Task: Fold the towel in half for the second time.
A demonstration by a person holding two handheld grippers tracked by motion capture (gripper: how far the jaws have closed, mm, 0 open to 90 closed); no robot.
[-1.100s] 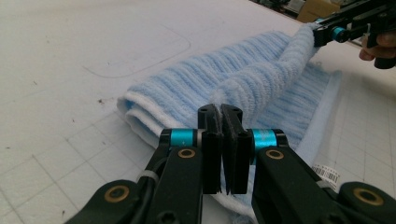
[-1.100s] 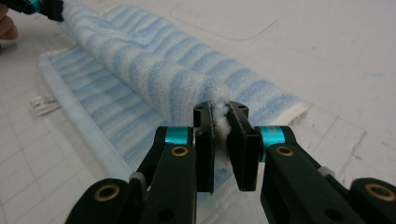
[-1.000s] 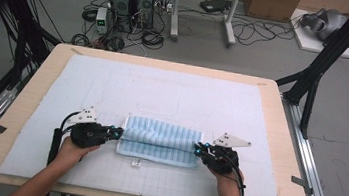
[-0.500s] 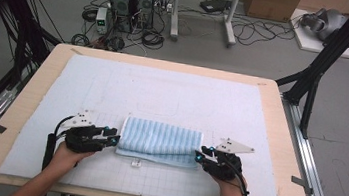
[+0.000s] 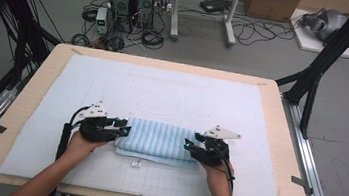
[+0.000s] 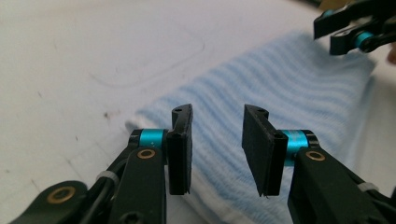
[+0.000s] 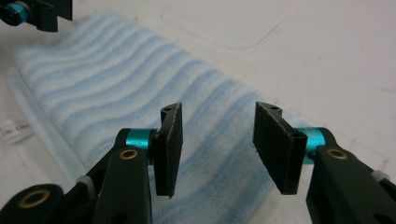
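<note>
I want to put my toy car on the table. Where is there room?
Lots of bare white mat lies beyond the folded blue towel, up to the table's far edge, and at both sides. It is crowded near the front, where the left gripper and right gripper flank the towel.

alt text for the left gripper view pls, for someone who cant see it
The left tongs stand open just above one end of a folded blue-and-white striped towel, their two black pads apart with nothing gripped between them. The towel lies on a white mat. The right tongs hover over the towel's far end at the top right corner.
</note>
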